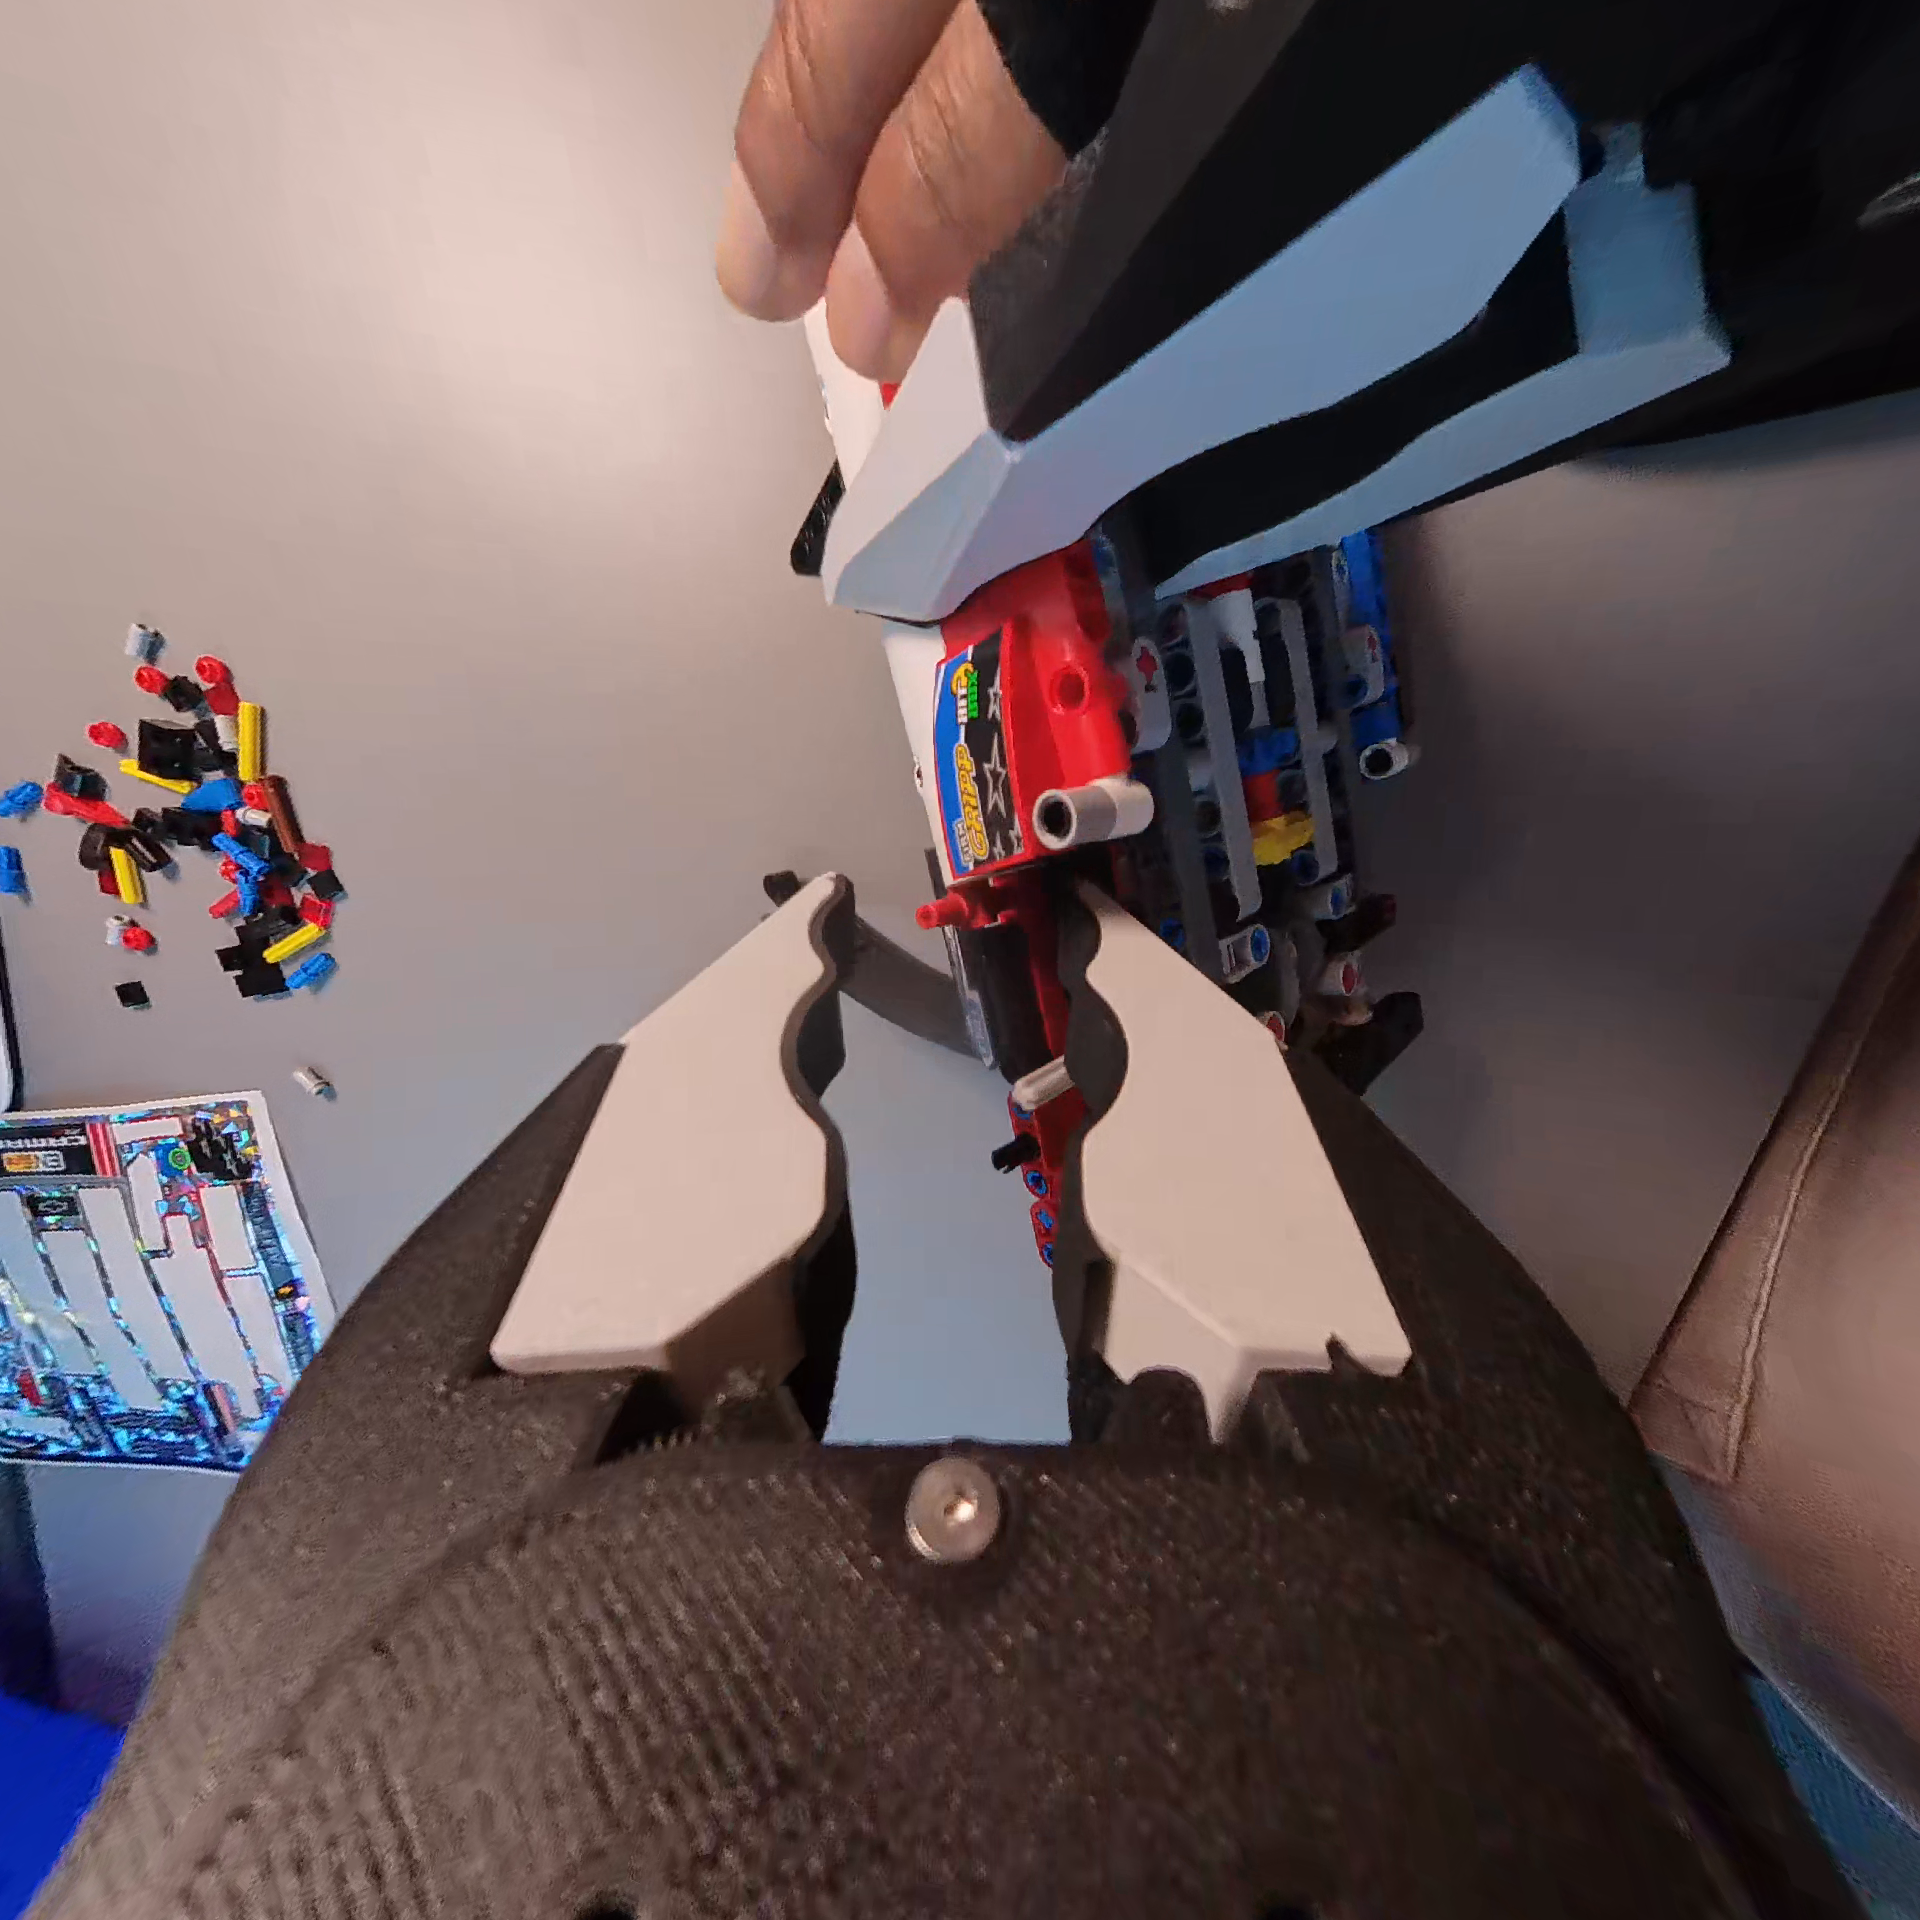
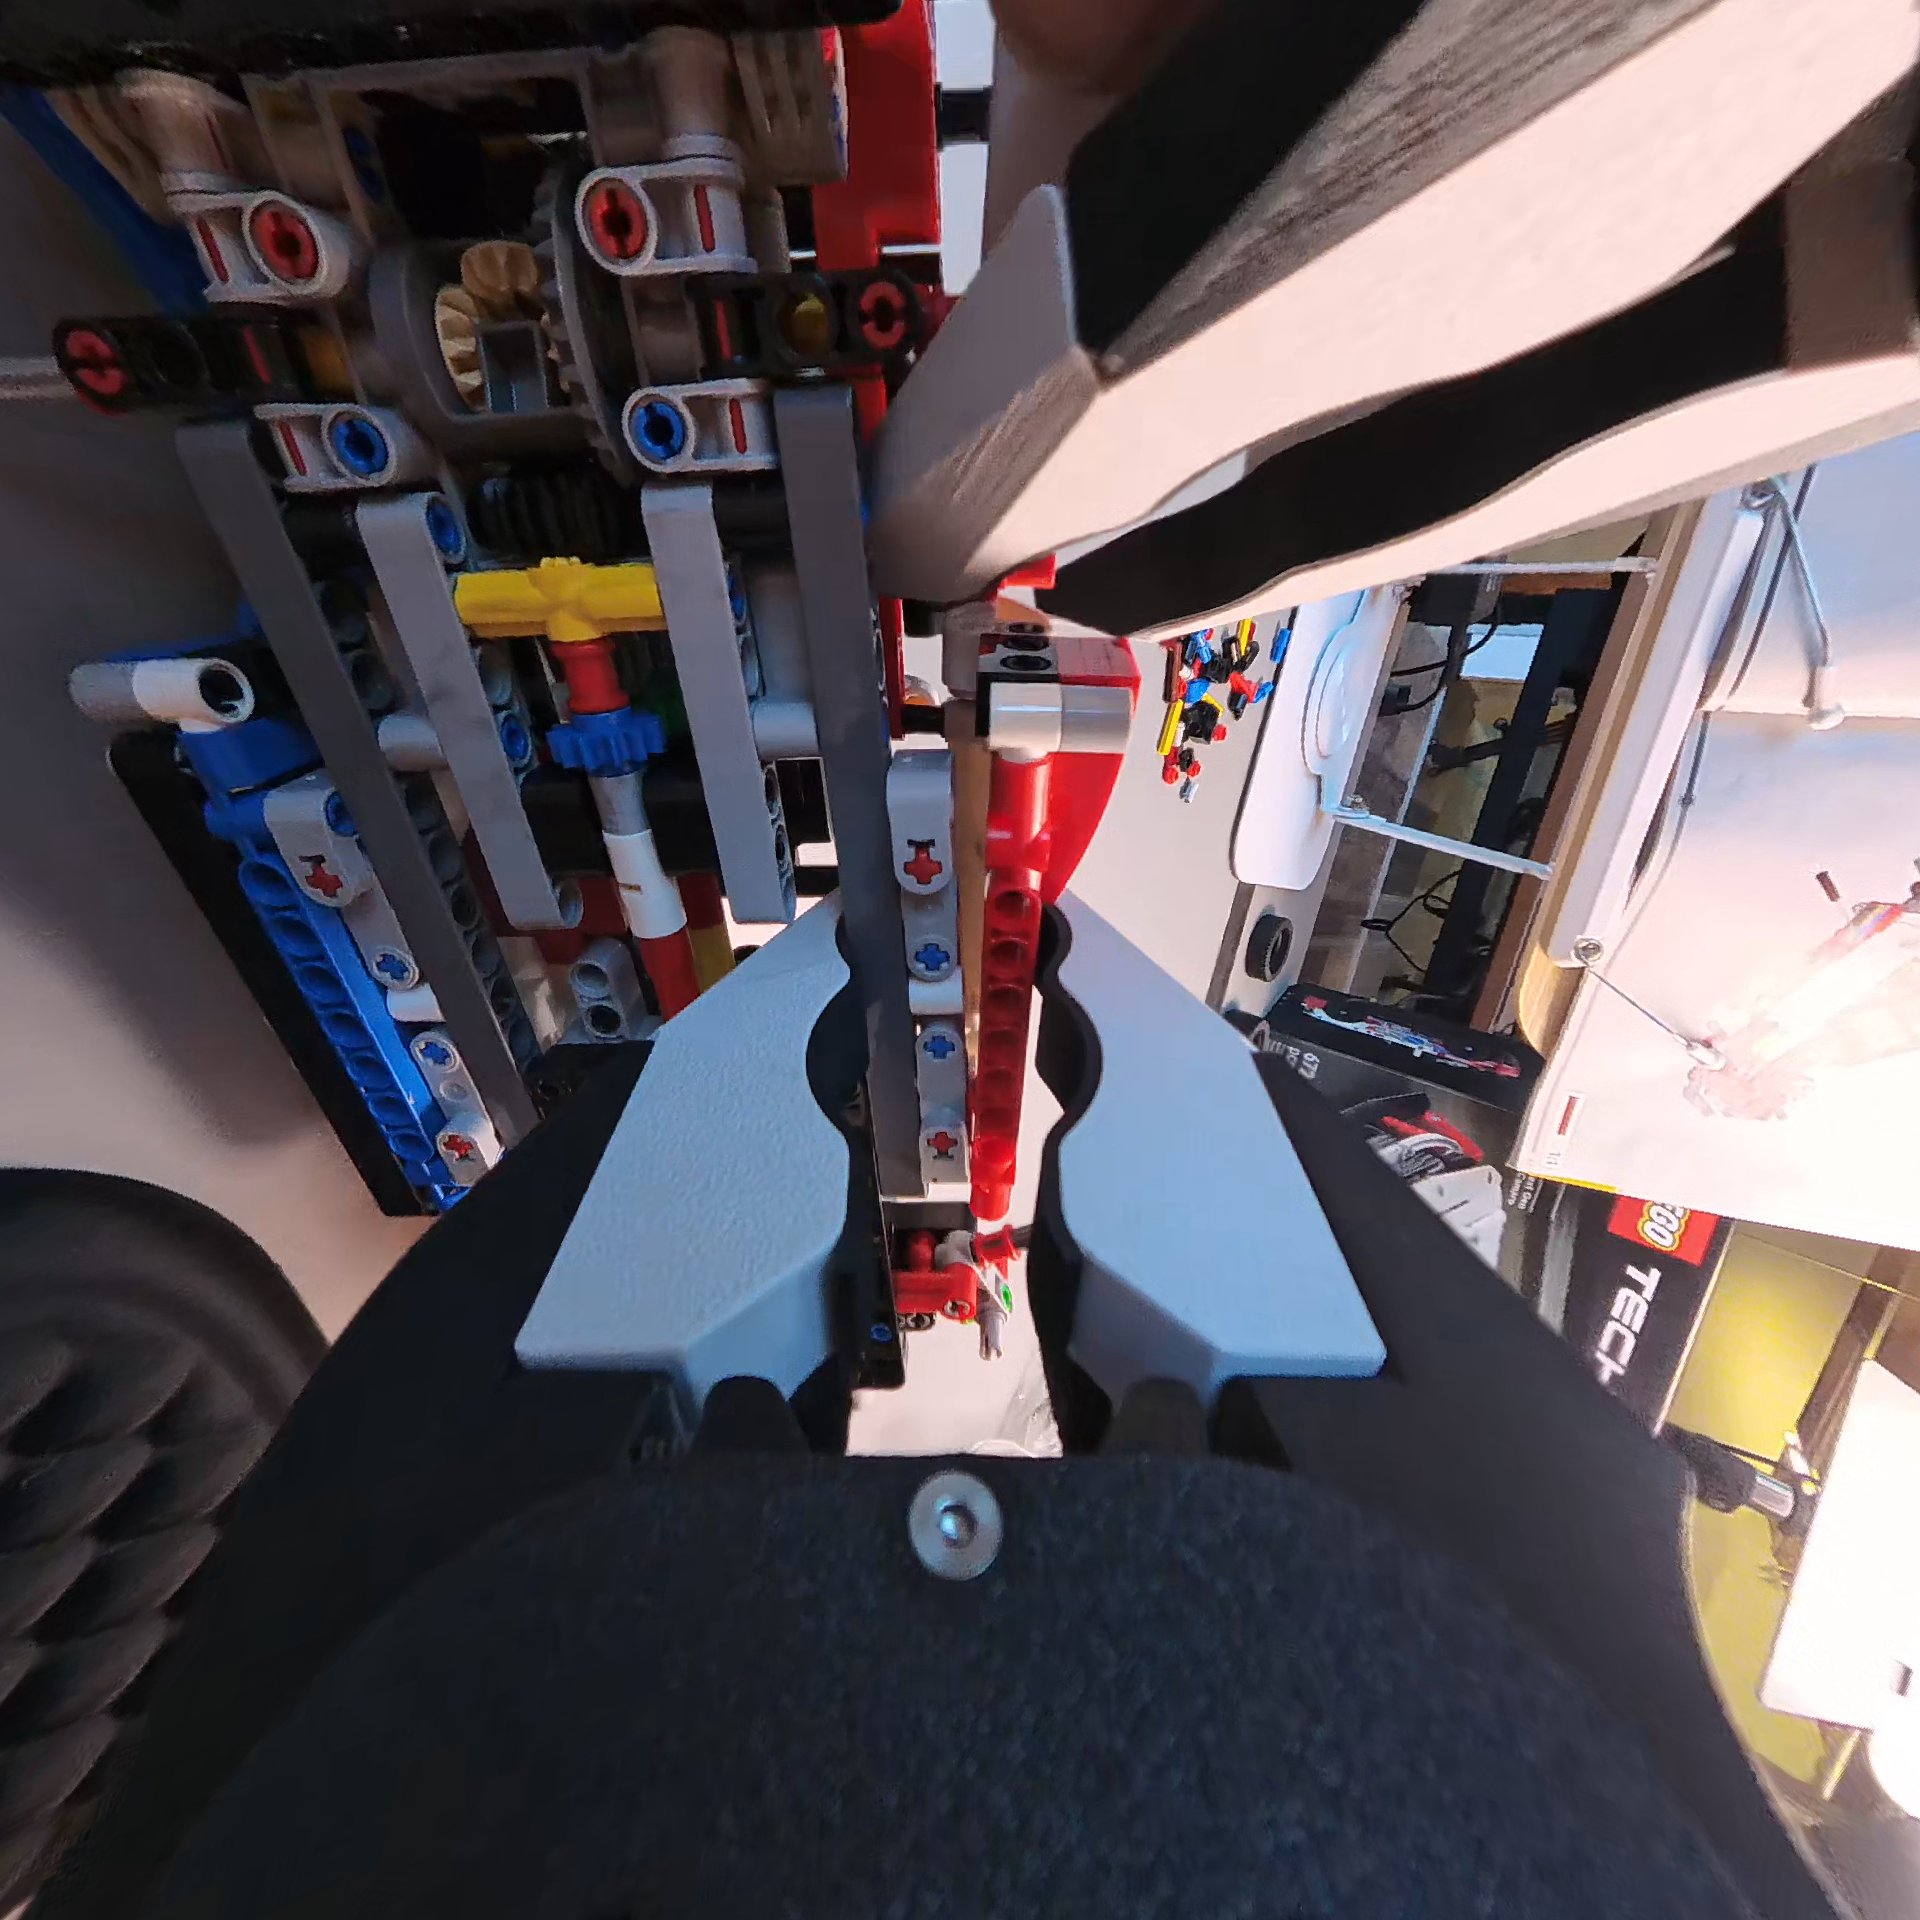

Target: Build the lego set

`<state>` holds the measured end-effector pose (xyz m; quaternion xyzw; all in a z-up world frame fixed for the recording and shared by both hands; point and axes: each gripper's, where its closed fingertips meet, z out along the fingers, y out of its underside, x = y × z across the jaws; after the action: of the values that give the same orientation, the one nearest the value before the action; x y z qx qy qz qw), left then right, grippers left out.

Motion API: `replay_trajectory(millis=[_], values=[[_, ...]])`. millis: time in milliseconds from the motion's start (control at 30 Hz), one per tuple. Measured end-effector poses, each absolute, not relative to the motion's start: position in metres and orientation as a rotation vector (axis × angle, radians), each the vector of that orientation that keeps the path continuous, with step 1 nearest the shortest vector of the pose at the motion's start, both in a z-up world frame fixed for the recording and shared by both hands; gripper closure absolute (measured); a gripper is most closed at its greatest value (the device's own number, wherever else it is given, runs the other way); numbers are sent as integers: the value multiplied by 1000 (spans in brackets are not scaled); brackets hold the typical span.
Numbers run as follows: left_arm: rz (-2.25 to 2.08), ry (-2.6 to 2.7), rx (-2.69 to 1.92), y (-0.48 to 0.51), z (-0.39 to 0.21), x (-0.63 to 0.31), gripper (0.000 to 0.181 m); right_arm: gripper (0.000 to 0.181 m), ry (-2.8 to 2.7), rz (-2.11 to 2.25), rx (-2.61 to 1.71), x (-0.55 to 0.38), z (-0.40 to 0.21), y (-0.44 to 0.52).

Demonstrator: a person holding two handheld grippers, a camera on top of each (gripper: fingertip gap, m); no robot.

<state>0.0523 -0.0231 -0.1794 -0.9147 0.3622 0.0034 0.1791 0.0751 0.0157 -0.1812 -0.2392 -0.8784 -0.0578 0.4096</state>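
Grey fingers, right gripper [image 2: 948, 1039]: clamped on the model's [image 2: 499, 644] edge, across a dark grey beam and a red beam [image 2: 1006, 1018] side by side. Judged purpose: fix the chassis so the other tool can work on it.
Left gripper [image 1: 961, 940]: jaws apart, nothing between them. Its right finger lies against the model's red side by a small grey pin [image 1: 1039, 1086]; whether it touches cannot be told. Judged purpose: brace or approach a side connector.
Model position: held off the desk [image 1: 468, 468], turned on edge, underside toward the right wrist view. Exposed there: grey liftarms, a yellow cross piece [image 2: 561, 603], blue gear [image 2: 603, 740], tan bevel gears.
Bodywork: red panel with a sticker [image 1: 977, 764], facing the left wrist view.
Hand [image 1: 831, 187]: bare fingers rest on a white panel [image 1: 847, 390] at the model's top end, above the gripper seen there. Judged purpose: added steadying.
Loose parts [image 1: 197, 810]: red, blue, black and yellow pieces, heaped toward the desk's left edge, well apart from the model.
Sticker sheet [image 1: 145, 1278]: flat near the desk's lower-left corner.
Box [image 2: 1621, 1288]: black, beyond the desk in the right wrist view.
Progress, judged: chassis largely assembled; body parts outstanding.
Risk, judged: clamp force across two beams may spring them apart.
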Motion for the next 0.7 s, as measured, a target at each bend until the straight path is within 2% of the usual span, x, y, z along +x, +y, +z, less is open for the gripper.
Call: replay_trajectory(millis=[300, 700], values=[[148, 1152, -2557, -28, -179, 55, 159, 156, -2202, -141, -609, 75, -181, 13], [30, 1075, -2532, -27, -177, 57, 165, 156, -2204, -153, -544, 74, -181, 14]])
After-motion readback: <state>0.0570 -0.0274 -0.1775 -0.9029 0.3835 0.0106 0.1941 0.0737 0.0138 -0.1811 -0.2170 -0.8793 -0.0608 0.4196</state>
